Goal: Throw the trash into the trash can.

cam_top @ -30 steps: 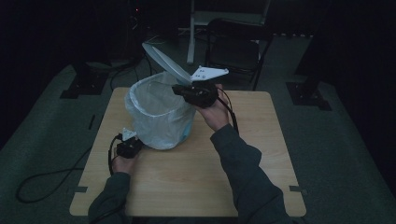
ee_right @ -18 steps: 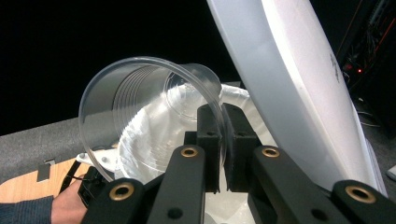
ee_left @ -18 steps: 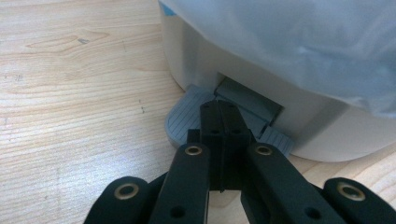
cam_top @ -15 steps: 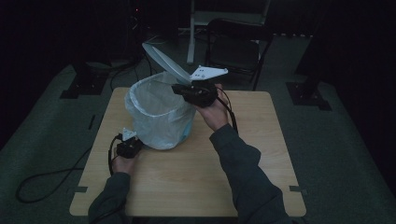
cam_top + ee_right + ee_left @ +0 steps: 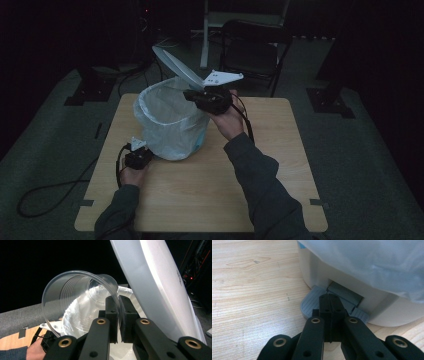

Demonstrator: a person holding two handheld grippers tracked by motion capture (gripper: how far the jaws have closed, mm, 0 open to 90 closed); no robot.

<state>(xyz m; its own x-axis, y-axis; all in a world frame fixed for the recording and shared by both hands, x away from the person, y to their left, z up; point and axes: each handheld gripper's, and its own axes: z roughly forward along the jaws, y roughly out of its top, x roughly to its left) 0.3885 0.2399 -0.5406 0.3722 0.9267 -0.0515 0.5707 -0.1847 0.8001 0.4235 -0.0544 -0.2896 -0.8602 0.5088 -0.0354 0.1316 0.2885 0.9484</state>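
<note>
On the wooden table [image 5: 200,185] nothing has shifted since the earlier high views: the white pedal bin [image 5: 170,125], lined with a pale plastic bag [image 5: 372,262], stands at the same spot toward the left rear, its lid [image 5: 175,67] still tilted open behind the rim, and both hands keep their places. The right gripper [image 5: 200,95] stays above the bin's far right rim, its jaws clamped on the rim of a clear plastic cup [image 5: 77,307], which lies on its side over the bin's open mouth, just beside the raised lid. The left gripper [image 5: 329,302] stays low at the bin's near left foot, its jaws together with nothing between them, tips resting on the grey pedal [image 5: 312,305]. The lid stands close along the right of the cup. Beyond the table, a dark chair [image 5: 255,50] stands on grey carpet [image 5: 360,165] in a dim room, and a cable [image 5: 45,192] trails off the table's left edge.
</note>
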